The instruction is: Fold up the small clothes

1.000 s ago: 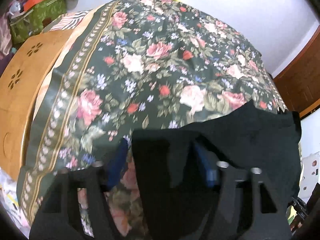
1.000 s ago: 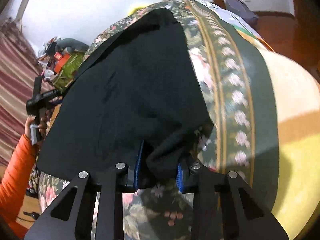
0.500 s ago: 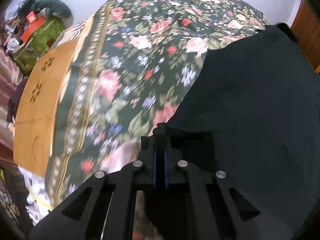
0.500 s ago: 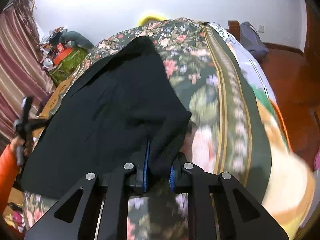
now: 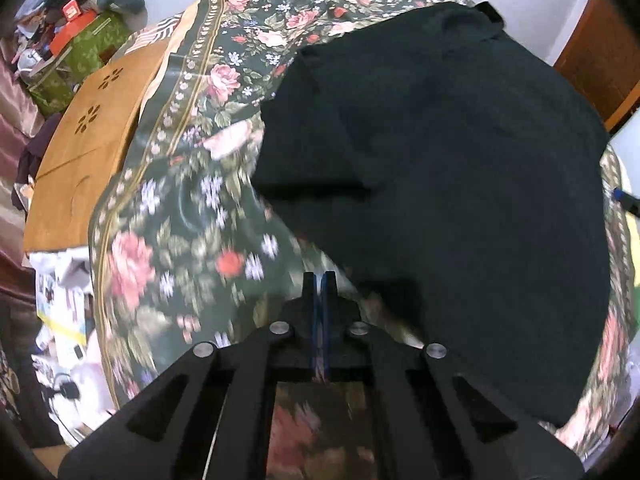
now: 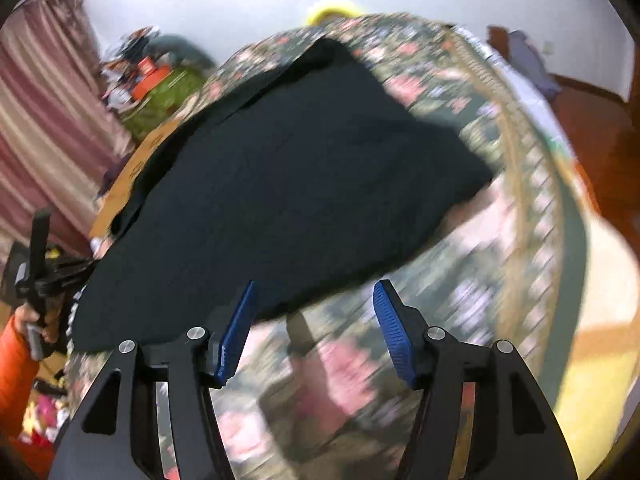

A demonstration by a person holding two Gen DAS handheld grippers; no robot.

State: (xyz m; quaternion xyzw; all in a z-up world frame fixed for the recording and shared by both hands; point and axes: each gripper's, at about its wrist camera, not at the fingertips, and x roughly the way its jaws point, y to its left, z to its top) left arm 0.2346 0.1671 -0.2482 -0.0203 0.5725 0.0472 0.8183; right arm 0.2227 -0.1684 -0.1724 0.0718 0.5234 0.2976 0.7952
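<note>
A black garment (image 5: 460,168) lies spread flat on the floral bedspread (image 5: 192,208). It also shows in the right wrist view (image 6: 288,184). My left gripper (image 5: 319,280) is shut and empty, just off the garment's near left edge. My right gripper (image 6: 314,300) is open and empty, its blue pads (image 6: 394,332) just short of the garment's near edge. The left gripper also shows in the right wrist view (image 6: 38,276), at the far left, held by a hand in an orange sleeve.
A wooden board (image 5: 92,136) stands along the bed's left side, with cluttered boxes (image 5: 76,52) behind it. A wooden door (image 5: 600,64) is at the right. Pink curtains (image 6: 44,128) hang at the left, and wooden floor (image 6: 592,128) lies to the right of the bed.
Both grippers have let go of the garment and pulled back. The right gripper has opened; the left stays shut, now off the cloth. The garment lies flat.
</note>
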